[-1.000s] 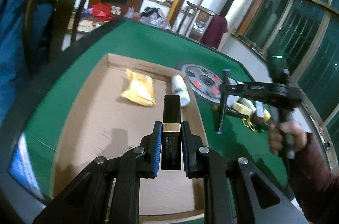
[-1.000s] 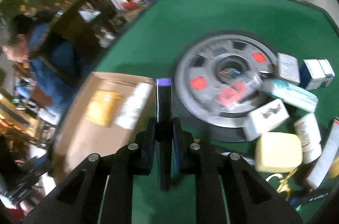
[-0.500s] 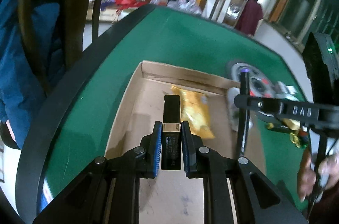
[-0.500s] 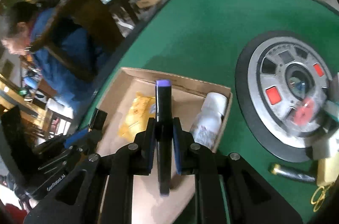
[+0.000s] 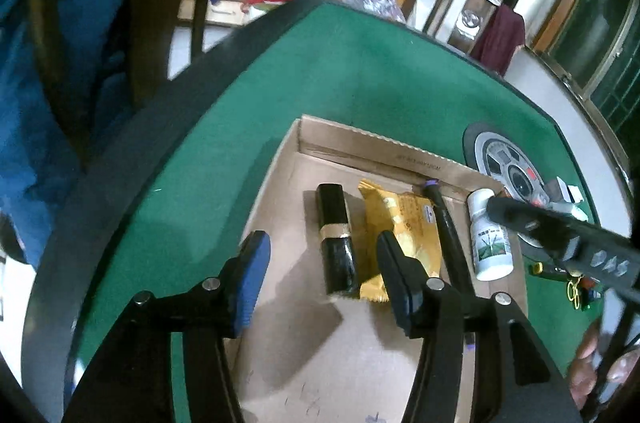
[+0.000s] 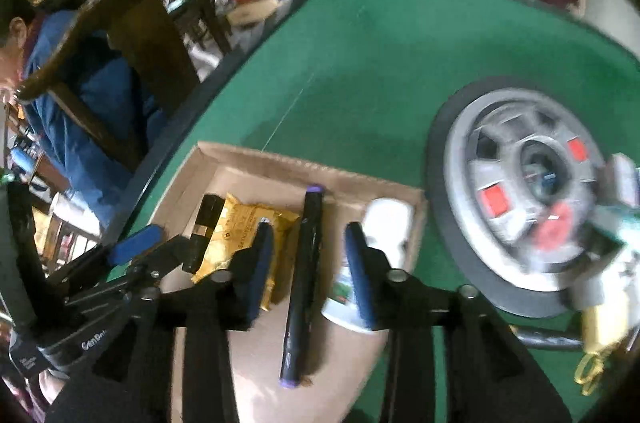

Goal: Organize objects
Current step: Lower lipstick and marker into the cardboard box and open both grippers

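A shallow cardboard tray (image 5: 380, 139) (image 6: 280, 159) lies on the green table. In it lie side by side a black box with a gold band (image 5: 334, 235) (image 6: 204, 223), a yellow packet (image 5: 400, 231) (image 6: 244, 223), a black marker with purple ends (image 5: 444, 227) (image 6: 302, 283) and a white bottle (image 5: 490, 235) (image 6: 384, 223). My left gripper (image 5: 324, 263) hangs over the black box, its jaws opening, pads clear of the box. My right gripper (image 6: 310, 263) hangs over the marker, its jaws opening too, with the marker loose on the tray floor between them.
A round grey disc with red squares (image 6: 532, 191) (image 5: 508, 175) is set in the table right of the tray, with small boxes and yellow-handled scissors (image 6: 588, 371) beyond it. A wooden chair (image 6: 132, 35) and a person in blue (image 6: 80, 95) are at the left edge.
Both grippers came over the tray and opened. The black box left the left jaws and the marker left the right jaws; both now lie in the tray.
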